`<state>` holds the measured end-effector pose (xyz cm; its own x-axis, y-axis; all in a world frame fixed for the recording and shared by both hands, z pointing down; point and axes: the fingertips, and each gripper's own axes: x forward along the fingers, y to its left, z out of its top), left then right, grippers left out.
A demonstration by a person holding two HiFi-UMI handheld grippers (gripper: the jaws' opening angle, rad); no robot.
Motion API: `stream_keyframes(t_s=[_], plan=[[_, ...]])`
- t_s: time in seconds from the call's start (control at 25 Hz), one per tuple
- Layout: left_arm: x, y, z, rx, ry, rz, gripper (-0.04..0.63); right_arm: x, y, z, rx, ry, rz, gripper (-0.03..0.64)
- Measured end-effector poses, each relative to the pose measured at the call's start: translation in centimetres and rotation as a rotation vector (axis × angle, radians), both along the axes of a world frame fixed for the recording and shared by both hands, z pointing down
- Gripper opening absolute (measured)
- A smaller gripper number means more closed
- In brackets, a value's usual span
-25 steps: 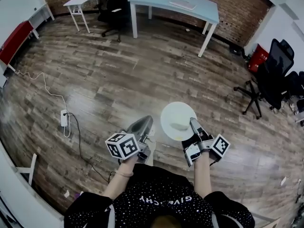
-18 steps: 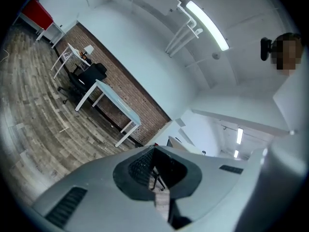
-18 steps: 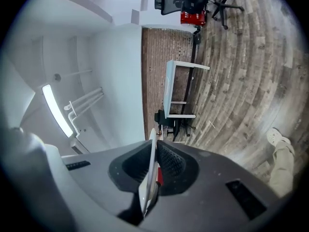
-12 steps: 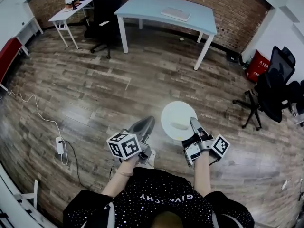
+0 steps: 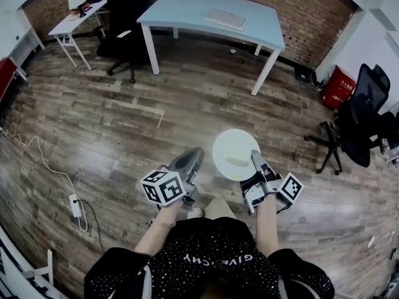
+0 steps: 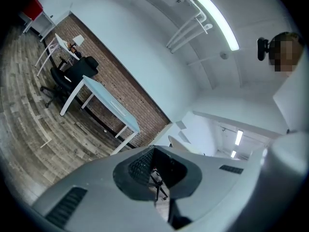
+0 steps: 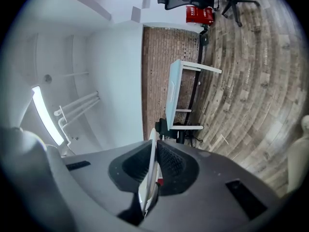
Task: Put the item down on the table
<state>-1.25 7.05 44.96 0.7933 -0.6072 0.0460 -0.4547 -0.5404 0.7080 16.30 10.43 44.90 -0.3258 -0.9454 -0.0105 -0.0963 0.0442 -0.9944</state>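
- My right hand-held gripper (image 5: 254, 159) is clamped on the near rim of the white plate (image 5: 232, 149). In the right gripper view that rim shows as a thin white edge pinched between the two dark pads.
- The plate juts forward from those jaws, carried in the air over the wooden floor (image 5: 124, 123). It sits just to the right of the tip of my left hand-held gripper (image 5: 192, 156), and the two look apart.
- The left hand-held gripper has its jaws drawn together on nothing. Its own view shows only a sliver of the room through the slit between the pads.
- I judge this to be the carry step, with the plate not yet set down. The light blue table (image 5: 187, 8) lies well ahead of both hand-held grippers, a little left of the right one.
- The plate is round, so it has no real long axis. Its face points up toward my head camera and looks roughly level. The held rim is nearest me and the free rim points away toward the table.
- Next I would close the distance and bring the right hand-held gripper over a bare stretch of table, clear of the flat pale object (image 5: 224, 18) lying on it. Then I would lower the plate until its underside rests flat, part the jaws and pull straight back.
- The plate is gripped by one edge only, so it may sag if I move sharply.
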Motion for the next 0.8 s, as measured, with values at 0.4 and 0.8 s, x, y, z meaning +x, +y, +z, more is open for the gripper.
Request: stream_keyframes(t_s=[0.4,0.8], plan=[[1.7,-10.8,1.6,-0.036,-0.007,-0.047,0.009,2.3,-11.5,1.9,-0.037,-0.024,-0.026,0.028],[7.6,-28.7,0.3,-0.012,-0.005,-0.093,0.009,7.9,-30.5,0.5,-0.016,-0.005,-0.088,0.028]])
